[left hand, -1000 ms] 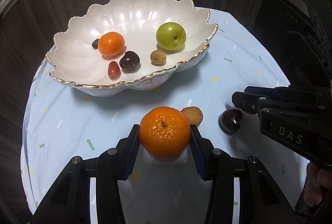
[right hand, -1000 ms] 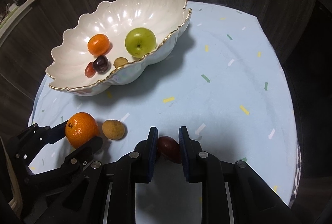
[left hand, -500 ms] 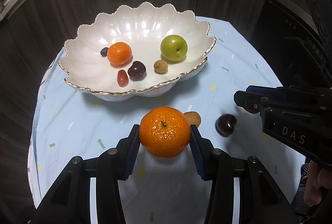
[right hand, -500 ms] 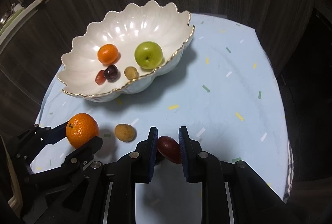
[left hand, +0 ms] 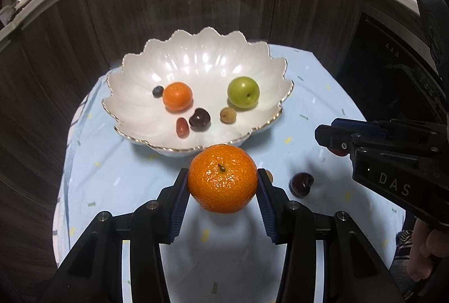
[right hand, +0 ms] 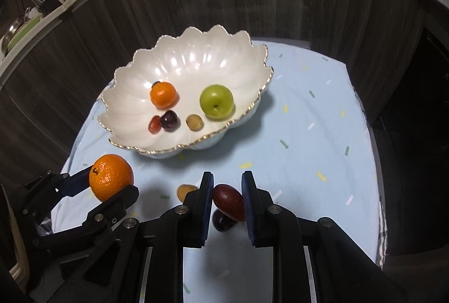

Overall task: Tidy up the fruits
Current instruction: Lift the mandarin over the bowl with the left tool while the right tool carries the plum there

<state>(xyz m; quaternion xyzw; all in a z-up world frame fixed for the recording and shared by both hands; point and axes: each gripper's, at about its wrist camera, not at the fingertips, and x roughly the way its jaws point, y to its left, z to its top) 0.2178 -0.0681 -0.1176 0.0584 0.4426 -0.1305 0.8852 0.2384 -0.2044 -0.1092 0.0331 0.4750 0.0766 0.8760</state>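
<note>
— While both fruits hang clear of the cloth point(right hand: 308, 117), what could go wrong?

— I'd say the red fruit point(right hand: 228, 202) might slip: the right gripper point(right hand: 226, 203) pinches it only at its narrow ends, pads nearly together. The mandarin point(left hand: 222, 181) sits firmly clamped in the left gripper point(left hand: 222, 188).

— And the bowl point(left hand: 196, 61)?

— Its scalloped rim stands just ahead; a low carry could clip it.

— Pose?

— Both grippers tilt steeply down, side by side, a cherry point(left hand: 301, 182) and a tan fruit point(right hand: 185, 190) on the cloth below.

Clamped tangerine point(left hand: 222, 178) and red oblong fruit point(right hand: 228, 202), aloft before scalloped bowl point(left hand: 140, 117)
</note>
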